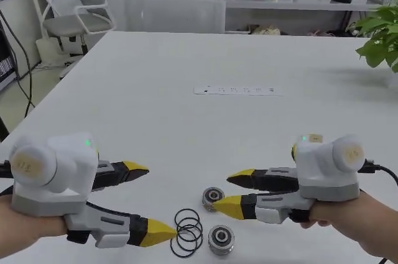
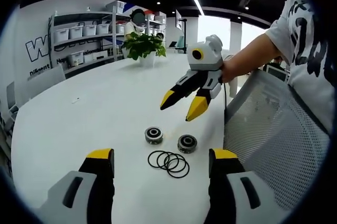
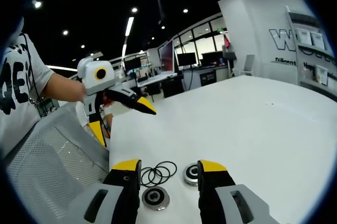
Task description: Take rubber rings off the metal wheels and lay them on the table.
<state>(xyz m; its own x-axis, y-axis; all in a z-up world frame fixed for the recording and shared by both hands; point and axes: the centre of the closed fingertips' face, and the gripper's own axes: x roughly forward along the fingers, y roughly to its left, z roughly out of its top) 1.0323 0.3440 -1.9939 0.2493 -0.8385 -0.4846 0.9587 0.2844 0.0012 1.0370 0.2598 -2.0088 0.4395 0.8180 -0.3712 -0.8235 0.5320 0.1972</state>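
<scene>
Metal wheels (image 1: 221, 238), two, lower centre on bench (image 1: 186, 121), beside loose rubber rings (image 1: 188, 233): probably dense, slick; rings light, stretchy, pinch at outer edge; left gripper (image 1: 161, 200) and right gripper (image 1: 221, 192) jaws apart, empty.

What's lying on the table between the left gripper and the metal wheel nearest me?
A loose pile of black rubber rings lies between the left gripper and that wheel, as the head view shows.
</scene>
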